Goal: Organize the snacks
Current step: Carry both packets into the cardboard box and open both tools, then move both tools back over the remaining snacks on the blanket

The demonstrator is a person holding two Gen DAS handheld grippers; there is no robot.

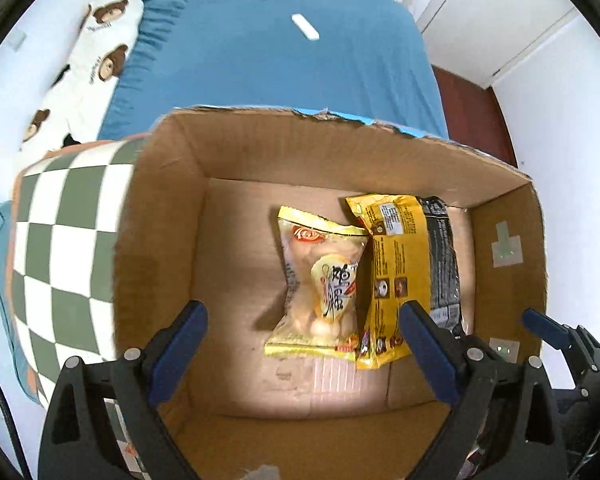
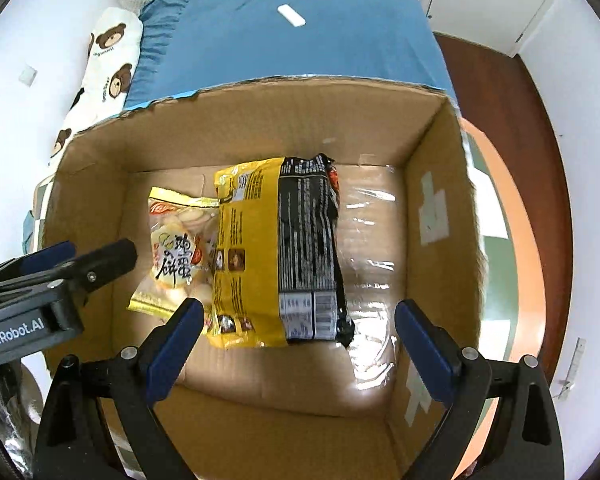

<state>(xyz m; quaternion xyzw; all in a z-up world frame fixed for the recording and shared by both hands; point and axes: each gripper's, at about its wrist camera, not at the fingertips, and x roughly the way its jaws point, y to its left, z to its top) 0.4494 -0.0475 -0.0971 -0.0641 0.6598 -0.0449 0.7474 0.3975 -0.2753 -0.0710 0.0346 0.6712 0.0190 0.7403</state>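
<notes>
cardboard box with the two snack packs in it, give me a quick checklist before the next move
1. Left tool open and holding nothing: ok.
2. Right tool open and holding nothing: ok.
3. Both packs inside the cardboard box: ok. The egg biscuit pack lies flat on the floor, the yellow and black pack beside it.
4. Packs apart from each other: not ok, the yellow and black pack overlaps the biscuit pack's edge.
5. Free floor left in the box: ok, bare cardboard on both sides of the packs.
6. More snacks waiting outside the box: cannot tell, none in view.
</notes>
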